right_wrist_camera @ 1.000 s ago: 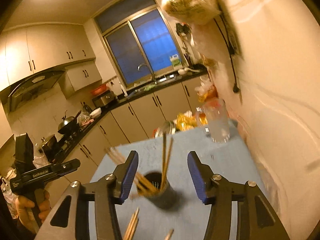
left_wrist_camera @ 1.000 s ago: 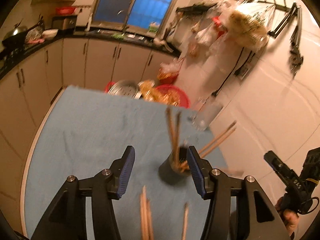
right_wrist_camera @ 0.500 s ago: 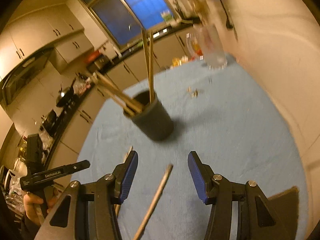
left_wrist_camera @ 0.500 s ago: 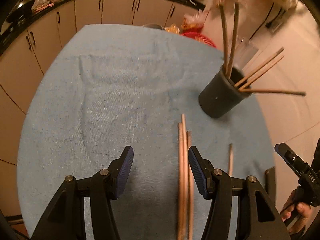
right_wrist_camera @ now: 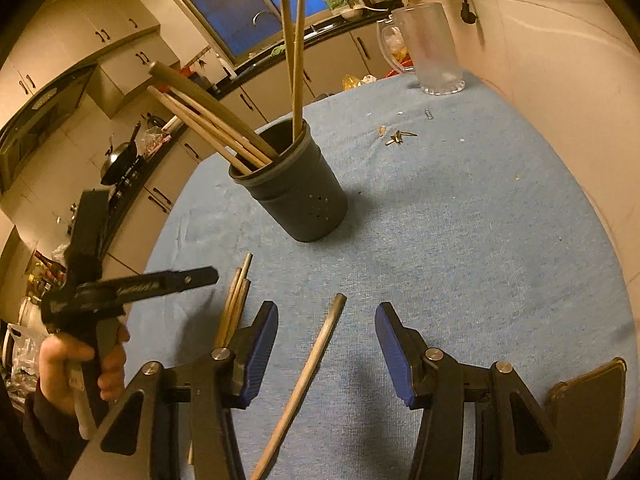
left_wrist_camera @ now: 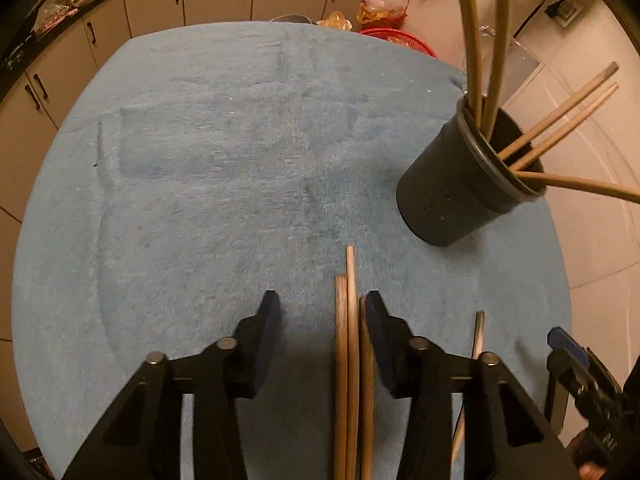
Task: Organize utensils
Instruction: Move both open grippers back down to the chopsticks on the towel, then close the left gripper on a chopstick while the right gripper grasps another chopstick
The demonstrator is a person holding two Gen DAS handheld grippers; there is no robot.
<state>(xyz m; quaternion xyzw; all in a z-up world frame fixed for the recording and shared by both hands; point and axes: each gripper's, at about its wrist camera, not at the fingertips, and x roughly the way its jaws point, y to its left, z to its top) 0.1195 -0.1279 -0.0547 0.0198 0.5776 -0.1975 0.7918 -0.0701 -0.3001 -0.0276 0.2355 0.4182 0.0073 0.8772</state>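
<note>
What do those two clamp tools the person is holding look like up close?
Each gripper, left and right, is a black plastic frame with angular cut-outs and silver pins at its joints, ending in two fingers faced with ribbed blue pads. From the side, the left one shows a pistol-style handle and faint white lettering. The person's sleeve is dark.

Both grippers are black, angular frames with round silver screws at the finger joints and blue pads lining the inner faces of the fingers. The left gripper [right_wrist_camera: 120,292] carries faint lettering along its body; behind its handle is a dark sleeve [right_wrist_camera: 44,436].
</note>
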